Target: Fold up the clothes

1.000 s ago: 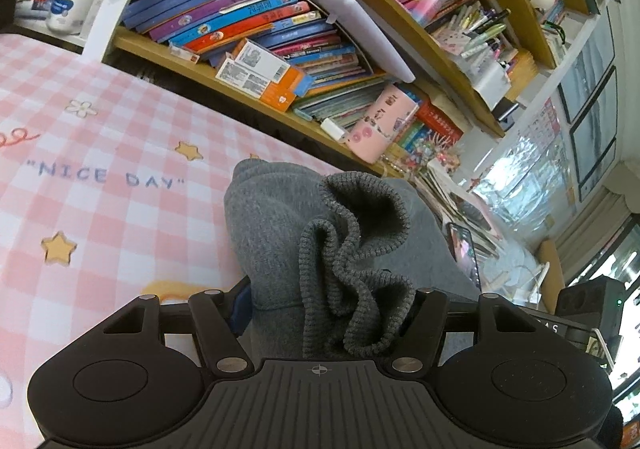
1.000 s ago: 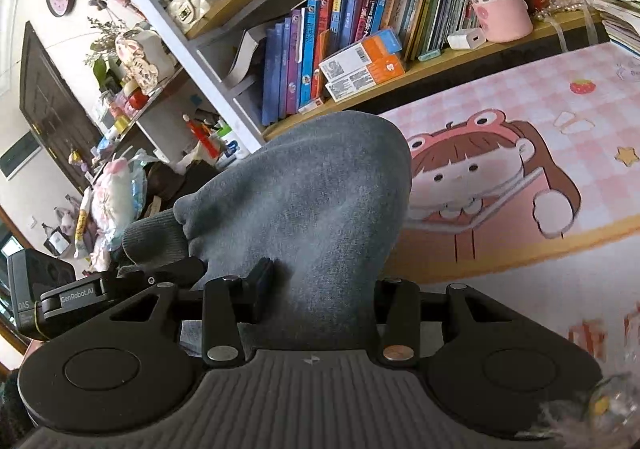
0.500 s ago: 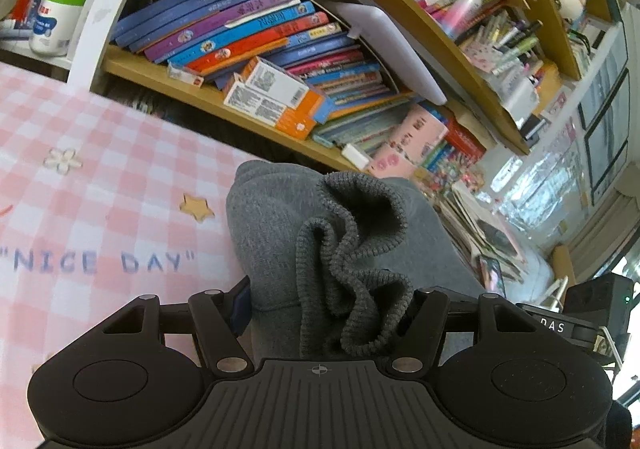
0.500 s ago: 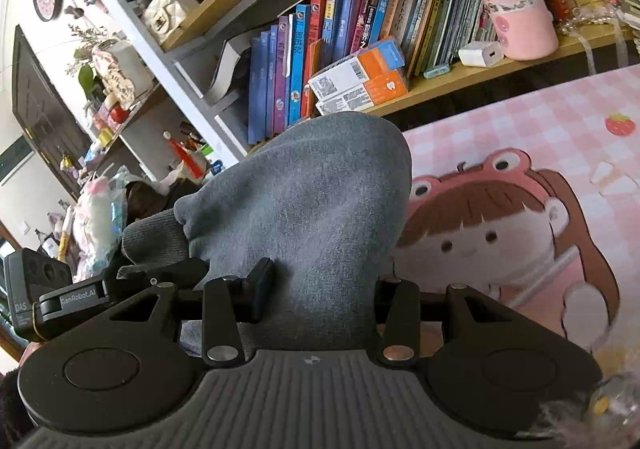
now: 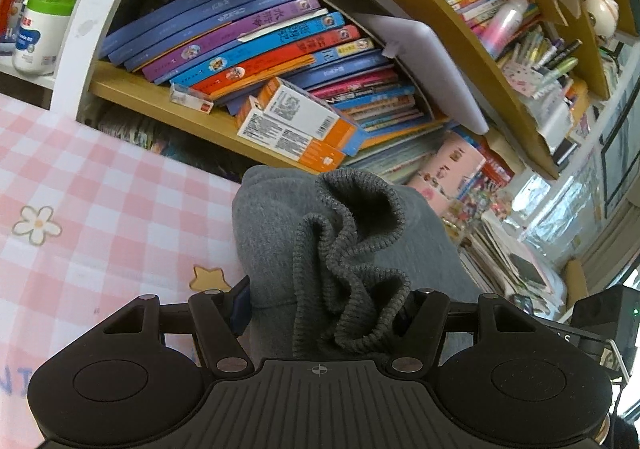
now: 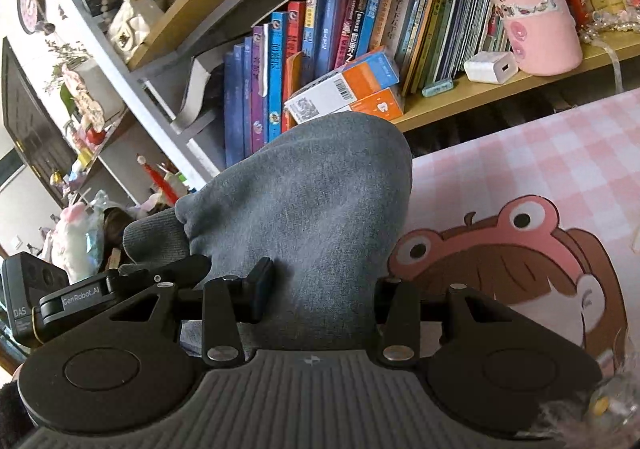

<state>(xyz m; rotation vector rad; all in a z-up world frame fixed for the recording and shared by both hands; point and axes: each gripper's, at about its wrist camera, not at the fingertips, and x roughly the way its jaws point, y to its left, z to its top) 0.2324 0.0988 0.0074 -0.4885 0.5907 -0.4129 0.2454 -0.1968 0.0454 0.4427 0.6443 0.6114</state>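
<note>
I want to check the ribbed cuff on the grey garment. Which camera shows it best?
The left wrist view: the ribbed cuff sits bunched, centred between the jaws. The right wrist view shows mostly smooth grey garment, with only a ribbed patch at its left edge.

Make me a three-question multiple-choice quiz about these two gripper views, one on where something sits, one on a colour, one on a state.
1. Where do the orange and white boxes lie?
A. On the tablecloth
B. On the wooden shelf, before the books
C. On the floor

2. What colour is the garment?
A. Grey
B. Red
C. Yellow

3. What are the left tongs doing?
A. Gaping with nothing between them
B. Clamped on the garment's ribbed edge
C. Holding a book

Answers: 1 B, the boxes rest on the shelf board against the book row. 2 A, the cloth is grey in both views. 3 B, bunched ribbed cloth fills the tongs.
</note>
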